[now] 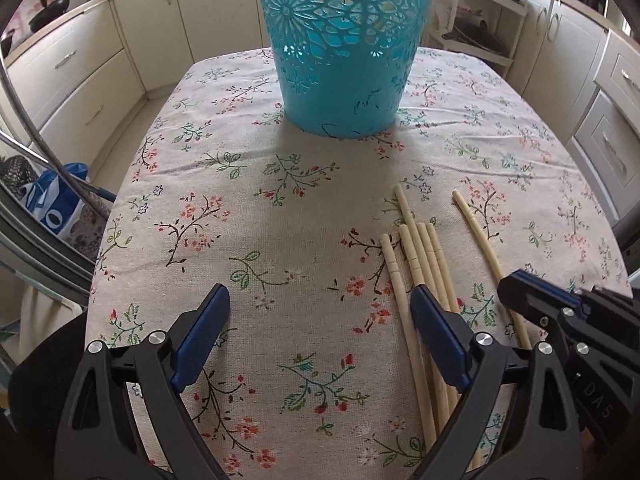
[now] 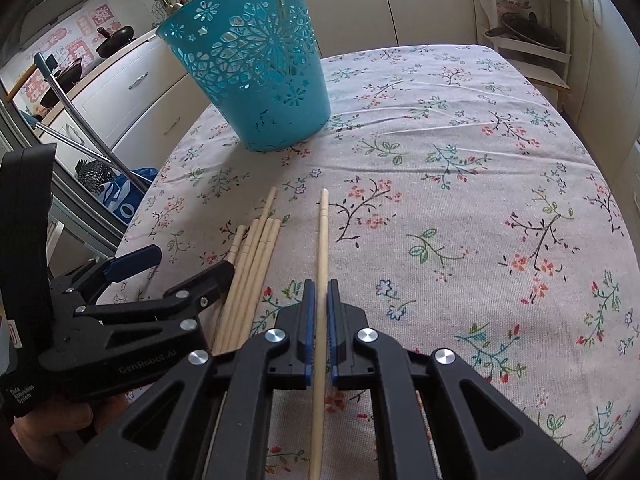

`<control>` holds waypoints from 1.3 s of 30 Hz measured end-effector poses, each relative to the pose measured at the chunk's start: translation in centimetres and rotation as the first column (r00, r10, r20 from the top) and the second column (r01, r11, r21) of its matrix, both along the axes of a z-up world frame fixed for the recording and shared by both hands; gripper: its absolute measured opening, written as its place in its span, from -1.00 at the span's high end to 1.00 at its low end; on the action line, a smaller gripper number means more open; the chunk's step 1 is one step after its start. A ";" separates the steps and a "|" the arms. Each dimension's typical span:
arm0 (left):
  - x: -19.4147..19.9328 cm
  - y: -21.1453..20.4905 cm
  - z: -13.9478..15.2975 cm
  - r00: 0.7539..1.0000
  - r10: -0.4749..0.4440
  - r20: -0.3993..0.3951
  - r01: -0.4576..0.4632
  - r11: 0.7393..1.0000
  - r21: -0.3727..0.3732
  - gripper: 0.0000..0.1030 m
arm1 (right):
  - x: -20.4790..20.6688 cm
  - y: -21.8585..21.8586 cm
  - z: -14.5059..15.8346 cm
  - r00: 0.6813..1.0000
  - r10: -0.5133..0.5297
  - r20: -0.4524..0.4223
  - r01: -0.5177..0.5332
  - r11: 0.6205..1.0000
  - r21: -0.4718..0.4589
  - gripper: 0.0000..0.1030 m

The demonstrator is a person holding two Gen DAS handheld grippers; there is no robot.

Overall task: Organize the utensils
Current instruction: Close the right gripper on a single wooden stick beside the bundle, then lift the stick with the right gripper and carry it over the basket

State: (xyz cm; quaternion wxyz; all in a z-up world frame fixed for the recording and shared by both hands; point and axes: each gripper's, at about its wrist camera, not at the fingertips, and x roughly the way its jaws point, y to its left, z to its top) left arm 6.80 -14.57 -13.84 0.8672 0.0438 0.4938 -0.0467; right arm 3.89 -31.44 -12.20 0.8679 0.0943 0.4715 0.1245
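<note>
A tall turquoise cut-out basket point(image 1: 340, 48) stands at the far end of the table; it also shows in the right wrist view point(image 2: 260, 76). Several pale wooden chopsticks point(image 1: 424, 264) lie bundled on the floral cloth; they also show in the right wrist view point(image 2: 252, 264). My left gripper point(image 1: 320, 308) is open and empty, its right finger over the bundle. My right gripper point(image 2: 319, 292) is shut on a single chopstick point(image 2: 322, 240) that lies apart, right of the bundle; it shows in the left wrist view point(image 1: 480, 236) running under the right gripper point(image 1: 520, 284).
The floral tablecloth point(image 2: 480, 184) covers the whole table. Cream kitchen cabinets point(image 1: 72, 80) surround it. A white shelf rack with pans point(image 2: 528, 40) stands at the back right. A blue bag point(image 1: 56, 204) and metal poles sit on the floor at left.
</note>
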 end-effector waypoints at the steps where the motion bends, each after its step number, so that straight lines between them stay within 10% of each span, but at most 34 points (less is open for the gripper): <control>1: 0.0 0.0 0.0 1.000 -0.003 0.001 0.003 1.000 -0.001 -0.70 | 0.1 0.1 0.0 1.000 0.004 0.003 -0.004 1.000 -0.005 0.87; 10: 0.2 -0.8 0.6 0.998 -0.057 0.008 0.057 0.998 -0.035 -0.12 | 1.2 0.9 0.1 0.999 0.052 0.011 -0.051 0.996 -0.068 0.77; 16: 0.3 -1.3 0.9 0.991 -0.132 0.004 0.131 0.985 -0.109 0.85 | 1.7 1.4 0.3 0.996 0.091 0.007 -0.089 0.986 -0.141 0.88; 26: 0.0 -1.7 0.7 0.987 -0.157 0.016 0.158 0.983 -0.091 0.88 | 1.9 1.4 0.2 0.995 0.098 0.008 -0.095 0.983 -0.159 0.88; 39: -1.0 -0.9 2.9 0.985 -0.157 0.068 0.163 0.982 -0.093 0.91 | 0.9 -1.4 -0.3 1.000 0.020 0.019 -0.021 0.999 0.048 0.89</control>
